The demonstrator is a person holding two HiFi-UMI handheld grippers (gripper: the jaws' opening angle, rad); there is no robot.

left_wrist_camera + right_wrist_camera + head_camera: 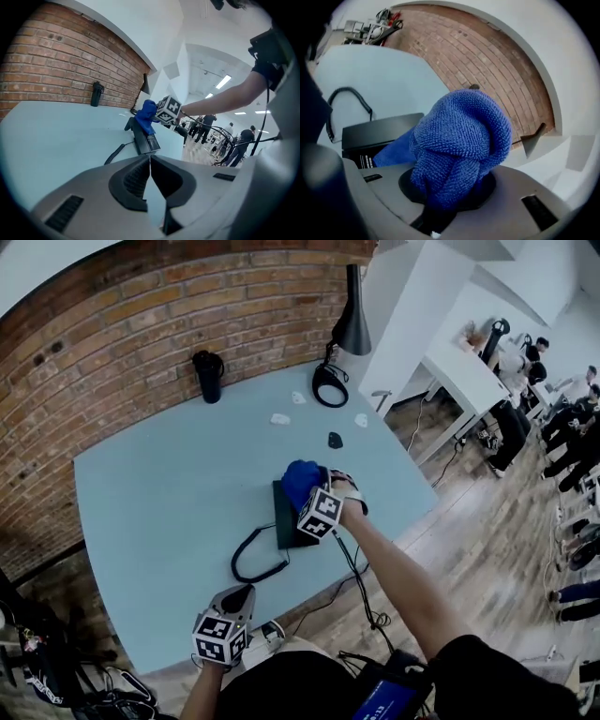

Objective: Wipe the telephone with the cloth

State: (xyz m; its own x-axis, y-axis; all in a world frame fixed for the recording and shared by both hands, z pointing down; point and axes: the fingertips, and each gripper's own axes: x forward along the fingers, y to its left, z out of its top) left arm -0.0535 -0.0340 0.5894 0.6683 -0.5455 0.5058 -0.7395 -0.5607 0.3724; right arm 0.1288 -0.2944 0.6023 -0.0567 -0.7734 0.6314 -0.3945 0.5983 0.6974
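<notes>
Telephone (288,524): black desk set, lying flat on the pale blue table (159,493), towards the edge nearest us. We note its coiled cord (251,557) looping off to the left across the tabletop.

Cloth (302,482): blue, knitted, bunched into a thick wad. We log it sitting over the far end of the telephone, though we cannot tell whether it presses on the casing. We judge it is balled up this way to give a padded face for rubbing.

Right gripper (449,190): jaws clamped on the cloth, which fills the gap between them and bulges out in front. It is held over the telephone, so we judge wiping is under way.

Left gripper (150,163): jaw tips closed against each other with nothing between them. It hangs near the table's front edge, well apart from the telephone. We take it as parked clear of the wiping.

Further out: a black flask (208,376) stands near the brick wall (141,324), and a black desk lamp (345,329) occupies the far corner.
</notes>
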